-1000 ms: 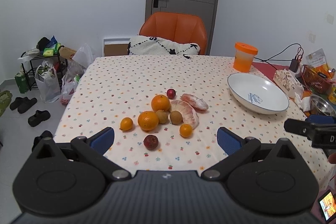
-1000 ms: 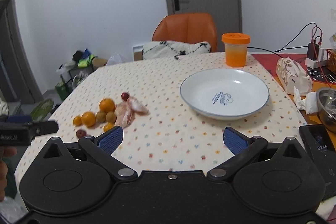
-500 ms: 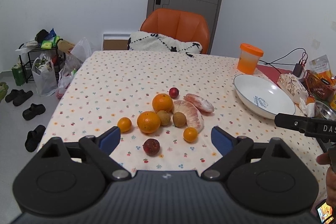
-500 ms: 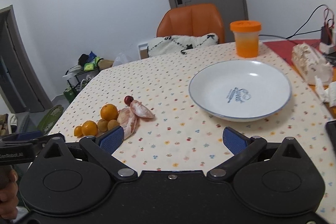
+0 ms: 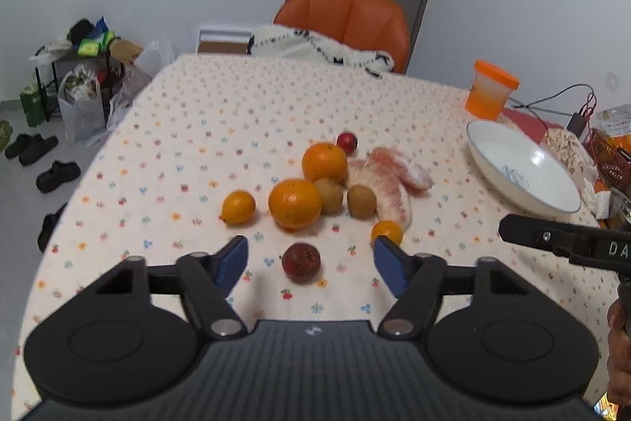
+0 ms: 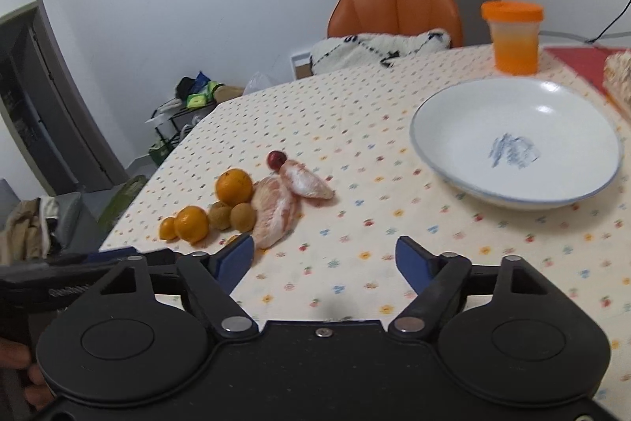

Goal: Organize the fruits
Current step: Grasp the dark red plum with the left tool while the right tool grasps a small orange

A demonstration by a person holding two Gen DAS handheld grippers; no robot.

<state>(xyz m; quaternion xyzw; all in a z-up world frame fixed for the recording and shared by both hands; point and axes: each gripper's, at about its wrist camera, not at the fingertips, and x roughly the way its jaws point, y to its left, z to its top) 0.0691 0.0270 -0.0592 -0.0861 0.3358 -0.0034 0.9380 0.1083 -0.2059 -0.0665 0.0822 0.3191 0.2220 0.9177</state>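
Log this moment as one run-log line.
left tool: open, over dark red fruit | right tool: open, empty | plate: empty | fruits: all on tablecloth

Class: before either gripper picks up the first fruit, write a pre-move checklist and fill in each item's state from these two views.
1. Left gripper open, nothing held: ok.
2. Right gripper open, nothing held: ok.
3. Dark red round fruit lies between the left fingers: ok.
4. White blue-rimmed bowl holds no fruit yet: ok.
5. Dark red fruit clear of the large orange: ok.
6. Fruit firmness: cannot tell.
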